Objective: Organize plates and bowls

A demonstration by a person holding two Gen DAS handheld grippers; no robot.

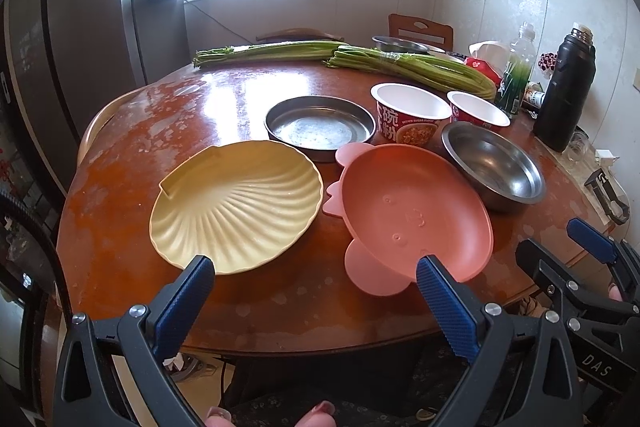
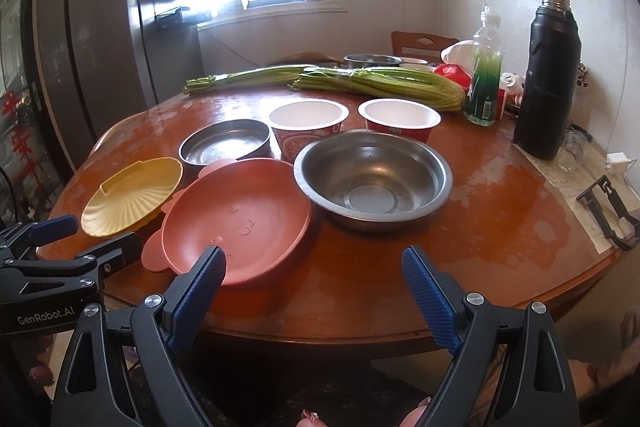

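Observation:
A yellow shell-shaped plate (image 1: 238,205) (image 2: 132,195) and a pink bear-shaped plate (image 1: 412,211) (image 2: 236,219) lie side by side near the front of the round wooden table (image 1: 168,131). Behind them stand a flat steel pan (image 1: 320,127) (image 2: 226,145), a steel bowl (image 1: 494,165) (image 2: 374,179) and two red paper bowls (image 1: 412,109) (image 1: 478,111) (image 2: 308,119) (image 2: 400,121). My left gripper (image 1: 314,273) is open and empty, just short of the two plates. My right gripper (image 2: 314,263) is open and empty, in front of the pink plate and steel bowl.
Two bundles of green stalks (image 1: 340,57) (image 2: 340,79) lie across the back of the table. A black flask (image 1: 564,91) (image 2: 546,83), a clear bottle (image 2: 484,75) and a black stand (image 2: 608,215) are at the right. A fridge (image 1: 60,47) stands left.

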